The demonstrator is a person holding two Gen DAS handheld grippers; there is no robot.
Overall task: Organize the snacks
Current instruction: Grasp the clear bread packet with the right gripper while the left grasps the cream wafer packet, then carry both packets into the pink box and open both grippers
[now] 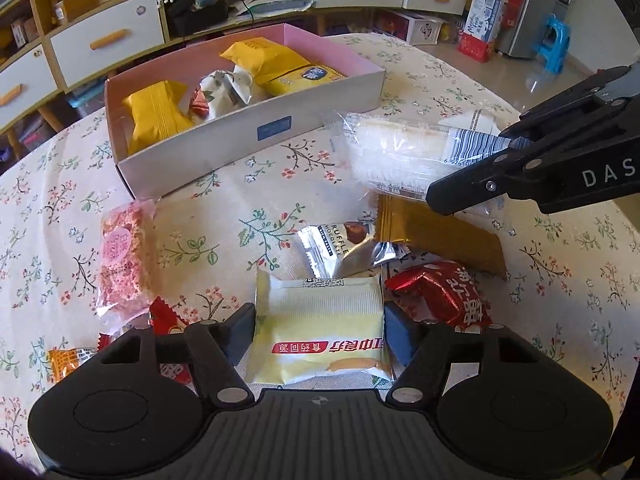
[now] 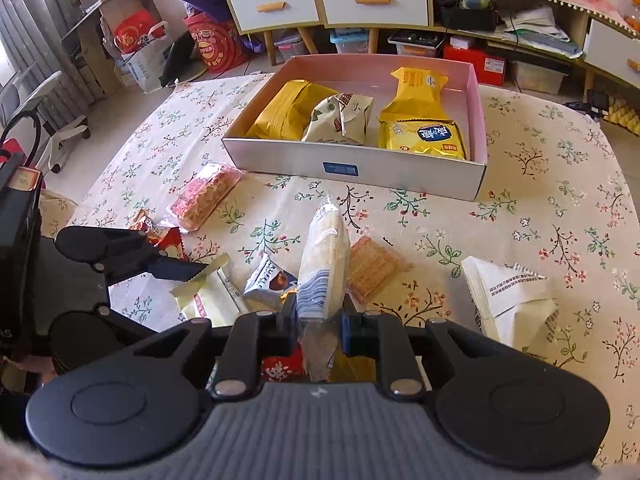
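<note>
Black jaws of the left gripper [image 1: 319,334] stand on either side of a pale yellow packet [image 1: 318,330] with a red label strip; the pads sit right at its two edges, but whether they press it or only flank it cannot be told. The packet lies flat on the floral tablecloth [image 1: 560,280] at the near edge of the table.

The right gripper [image 2: 319,322] has its jaws pressed together on a clear-wrapped white cake packet [image 2: 323,270], pinching the packet's lower end where blue barcode stripes show, so that the packet stands up on edge between the fingers and juts away from them. In the left wrist view the same packet [image 1: 396,152] hangs off the right gripper's fingers [image 1: 460,194] above a gold wrapper [image 1: 440,236].

Just beyond the yellow packet lie a silver truffle chocolate sachet [image 1: 344,246] and, to its right, a shiny red packet [image 1: 444,296]. A pink puffed-rice bar [image 1: 122,258] lies toward the left edge of the table, with small red sweets [image 1: 164,314] near the left gripper's finger. A white pleated packet [image 2: 508,300] rests toward the right edge.

Farther back, toward the table's far edge, stands an open shallow box [image 2: 360,170], white outside and pink inside. It holds yellow snack bags [image 2: 420,120] and a cream-and-green pouch [image 2: 344,120] between them.
</note>
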